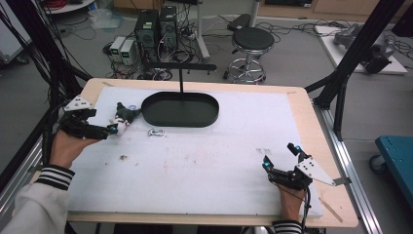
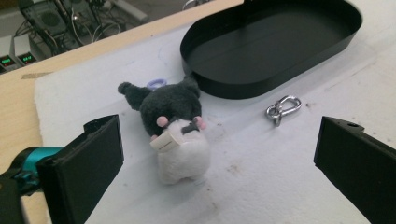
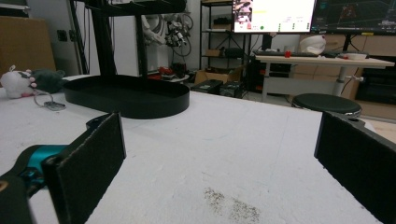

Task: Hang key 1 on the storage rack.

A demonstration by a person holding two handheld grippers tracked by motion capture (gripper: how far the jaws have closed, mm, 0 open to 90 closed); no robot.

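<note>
Table with plush toy, metal clip, black tray and two handheld grippers.

At the left we list the left gripper (image 1: 113, 129), jaws spread wide, nothing between them; the plush toy (image 2: 175, 130) lies on the white foam sheet (image 1: 204, 161) just ahead of those jaws, near the table's left edge. Next we note a metal clip (image 2: 282, 109) beside the toy, then the black oval tray (image 1: 180, 109) behind both. At the far right we record the right gripper (image 1: 281, 157), jaws likewise spread, resting empty, well apart from the toy.
</note>
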